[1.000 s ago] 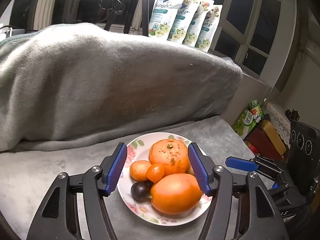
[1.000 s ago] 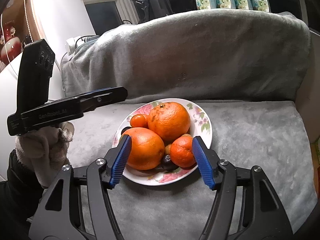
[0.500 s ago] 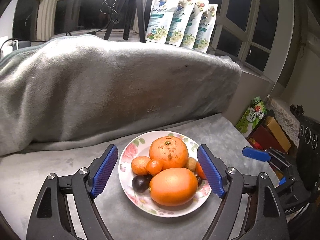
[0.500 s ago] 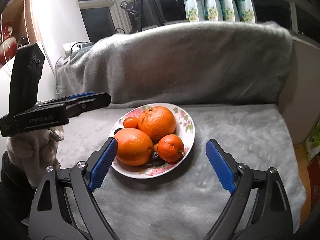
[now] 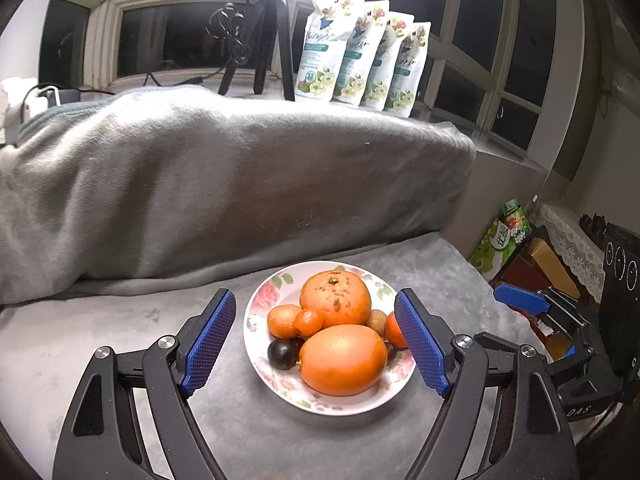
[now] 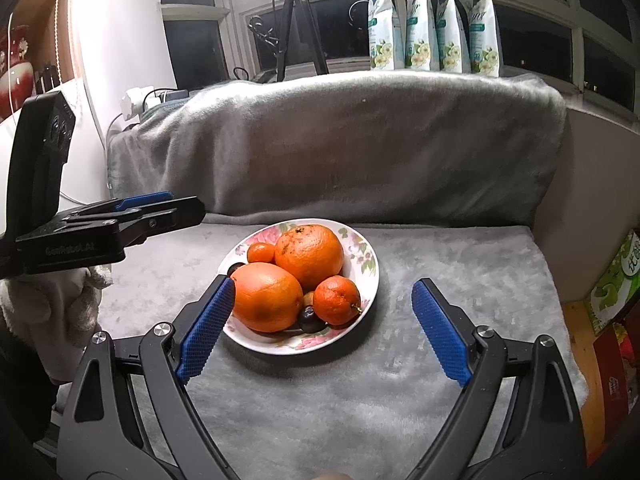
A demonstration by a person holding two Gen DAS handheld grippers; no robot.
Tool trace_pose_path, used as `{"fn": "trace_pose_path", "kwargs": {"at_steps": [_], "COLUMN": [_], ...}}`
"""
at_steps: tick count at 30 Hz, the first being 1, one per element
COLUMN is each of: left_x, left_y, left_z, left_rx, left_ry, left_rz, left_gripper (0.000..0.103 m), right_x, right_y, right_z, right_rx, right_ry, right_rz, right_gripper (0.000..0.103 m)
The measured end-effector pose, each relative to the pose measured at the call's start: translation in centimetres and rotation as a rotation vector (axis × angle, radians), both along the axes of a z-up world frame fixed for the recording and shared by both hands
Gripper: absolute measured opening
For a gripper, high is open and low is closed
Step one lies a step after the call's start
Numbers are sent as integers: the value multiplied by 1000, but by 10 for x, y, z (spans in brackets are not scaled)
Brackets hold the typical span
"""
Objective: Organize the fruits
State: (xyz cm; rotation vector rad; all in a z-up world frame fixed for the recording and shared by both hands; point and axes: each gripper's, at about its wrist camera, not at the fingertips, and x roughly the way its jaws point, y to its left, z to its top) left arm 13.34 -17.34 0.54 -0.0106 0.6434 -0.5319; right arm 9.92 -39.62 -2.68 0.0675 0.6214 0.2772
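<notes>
Plate: a floral plate (image 5: 262,300) is being seen resting on the grey plush cover (image 5: 120,340), in front of the blanket-draped backrest (image 5: 200,184).
Fruits: all the fruit is being carried on the plate, piled together and touching.
Large oranges: a speckled orange (image 5: 335,299) is being shown at the back, a smoother large orange (image 5: 343,359) at the front.
Small fruit: a mandarin (image 5: 281,321) and a smaller orange fruit (image 5: 308,322) are being seen on the plate's left side in the left wrist view; a dark plum (image 5: 283,353) is being shown just beside the front orange.
Right-side fruit: another mandarin (image 6: 337,300) is being seen with a dark fruit (image 6: 311,319) below it in the right wrist view.
Left gripper (image 5: 318,348): its fingers are being held apart, having just been opening; the plate is being framed between them, nothing being pressed.
Right gripper (image 6: 322,330): its fingers are being held wide apart, having just been opening; nothing is being clamped.
Person: a gloved hand (image 6: 52,312) is being seen under the left gripper's body.
Background: four refill pouches (image 5: 360,52) and a tripod (image 5: 264,40) are being shown on the window sill.
</notes>
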Motion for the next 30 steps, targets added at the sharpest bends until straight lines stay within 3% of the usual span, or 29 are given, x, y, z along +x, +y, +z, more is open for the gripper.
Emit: {"fn": "trace_pose_path", "kwargs": {"at_steps": [10,20,21,22,30], "left_x": [-30,-67,-70,-72,-79], "left_y": [14,24,24,24,25], "left_z": [10,11,10,9,6], "left_rx": [-24,7,13,15,33], "left_ry": [-45,-92,-98,-100,-105], "left_rz": [24,71,78,82,104], "left_gripper": [82,82,82,82,84], "right_x": [-21,-41,-42,-43,-51], "right_y": [7,9,10,9,9], "right_z": [14,17,17,17,20], "right_rx": [-9,-12,-12,-12,-6], "right_ry": [-48,-72,-74,-78,-104], "right_rz": [-17,-56,-60,-69,-84], "right_gripper": [92,93,95,103,103]}}
